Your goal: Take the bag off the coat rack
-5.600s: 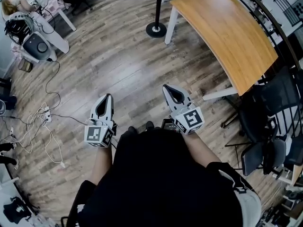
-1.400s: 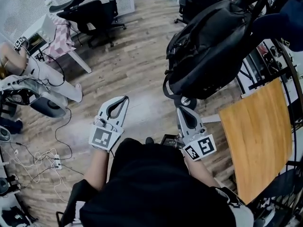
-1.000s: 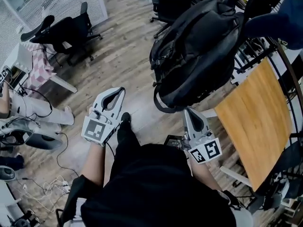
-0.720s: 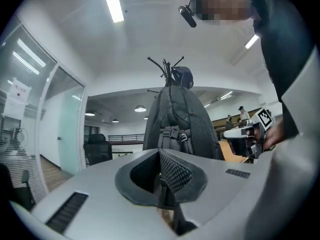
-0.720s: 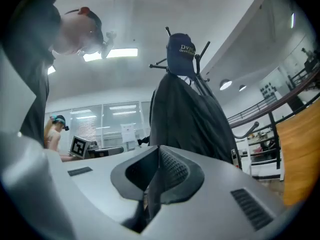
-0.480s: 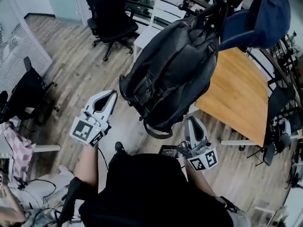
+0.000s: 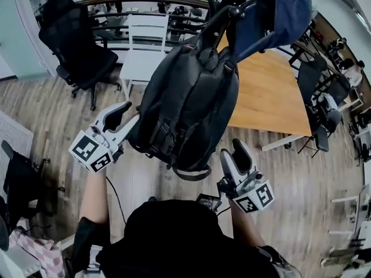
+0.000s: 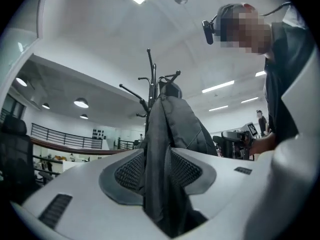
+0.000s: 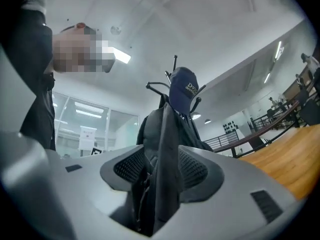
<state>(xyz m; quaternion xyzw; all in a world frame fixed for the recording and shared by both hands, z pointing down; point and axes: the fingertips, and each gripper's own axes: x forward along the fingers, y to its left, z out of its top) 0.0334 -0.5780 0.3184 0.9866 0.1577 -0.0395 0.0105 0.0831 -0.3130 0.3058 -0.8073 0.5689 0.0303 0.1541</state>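
The bag (image 7: 185,97) hangs from a hook of the rack (image 8: 150,79), beside a blue cap (image 9: 182,91) on a neighbouring hook, clear of the floor and in front of the bench (image 7: 266,91). The left gripper (image 7: 124,116) is clenched on a fold of fabric at the bag's left side and the right gripper (image 7: 235,152) on a fold near its lower right; each gripper view shows dark cloth pinched between the pads. Holding both flanks low probably lets the person take the weight, so that the top loop slackens and can clear the hook, a step not yet done.
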